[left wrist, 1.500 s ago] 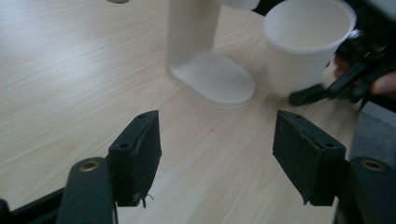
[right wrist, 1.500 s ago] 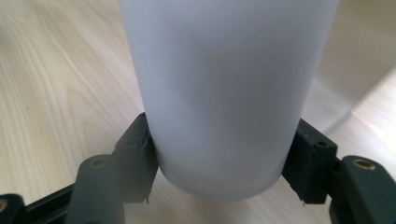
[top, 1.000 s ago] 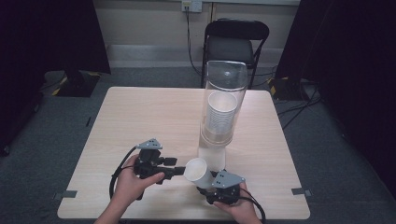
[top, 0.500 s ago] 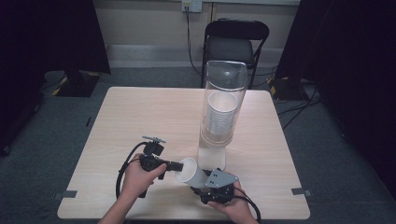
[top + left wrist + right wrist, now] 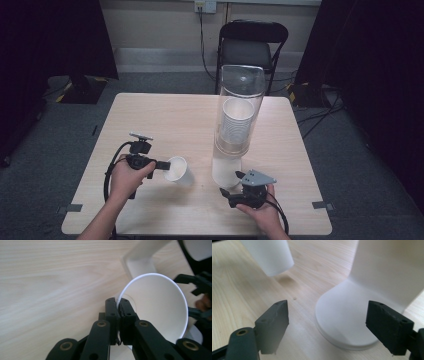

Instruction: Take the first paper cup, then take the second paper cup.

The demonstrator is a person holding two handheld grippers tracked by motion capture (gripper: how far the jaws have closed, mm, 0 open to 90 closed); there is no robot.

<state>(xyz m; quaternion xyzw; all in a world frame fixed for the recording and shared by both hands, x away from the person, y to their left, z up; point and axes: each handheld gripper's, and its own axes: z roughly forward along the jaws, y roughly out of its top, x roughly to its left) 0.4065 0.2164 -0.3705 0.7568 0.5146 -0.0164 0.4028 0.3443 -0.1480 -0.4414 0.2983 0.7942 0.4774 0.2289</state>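
From the high view, your left hand-held gripper (image 5: 161,164) sits over the near-left part of the wooden counter (image 5: 165,115) and pinches the rim of a white paper cup (image 5: 177,170), which is tipped so its mouth faces up and toward you. Just right of the cup stands the clear cup dispenser (image 5: 235,120), a tall tube with a stack of cups (image 5: 236,120) inside and a white base. Your right hand-held gripper (image 5: 239,176) rests near the counter's front edge, its tip close to that base. A black folding chair (image 5: 252,42) stands beyond the far edge.

In the left gripper view, your jaws are pressed together on the cup's rim (image 5: 160,312), one inside the wall and one outside; the open cup fills the right side, with the dispenser's white base (image 5: 140,262) behind it.

In the right gripper view, your jaws are spread wide and hold nothing. The round white foot of the dispenser (image 5: 352,315) lies between them, nearer the right jaw, and the cup's outer wall (image 5: 272,255) hangs at upper left, above the counter.
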